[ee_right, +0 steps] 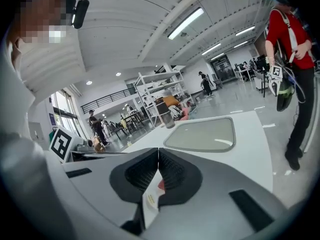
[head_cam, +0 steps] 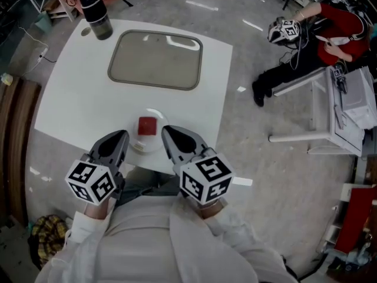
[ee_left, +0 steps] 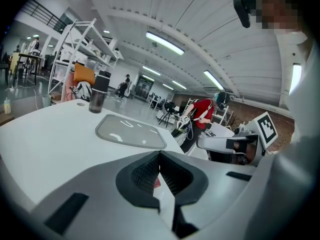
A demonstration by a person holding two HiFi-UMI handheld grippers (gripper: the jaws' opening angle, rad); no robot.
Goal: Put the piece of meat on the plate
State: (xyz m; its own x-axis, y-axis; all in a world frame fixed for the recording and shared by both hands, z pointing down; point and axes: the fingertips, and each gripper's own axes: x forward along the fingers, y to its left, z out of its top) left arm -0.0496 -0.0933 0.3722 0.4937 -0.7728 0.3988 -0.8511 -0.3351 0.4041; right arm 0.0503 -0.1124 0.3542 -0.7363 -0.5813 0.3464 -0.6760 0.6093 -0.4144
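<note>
A red piece of meat (head_cam: 146, 125) lies on a small white plate (head_cam: 158, 141) near the front edge of the white table (head_cam: 70, 93). My left gripper (head_cam: 122, 135) sits at the plate's left, and my right gripper (head_cam: 166, 131) at its right, both drawn back toward the person's body. Each has its jaws shut with nothing held. In the left gripper view a sliver of the red meat (ee_left: 157, 182) shows behind the left gripper (ee_left: 159, 156). The right gripper view shows the meat (ee_right: 161, 186) below the closed right gripper (ee_right: 158, 153).
A grey tray (head_cam: 156, 59) lies on the far half of the table. A dark bottle (head_cam: 96, 15) stands at the far left corner. A person in red (head_cam: 336, 31) sits by white furniture (head_cam: 347, 108) to the right. Floor surrounds the table.
</note>
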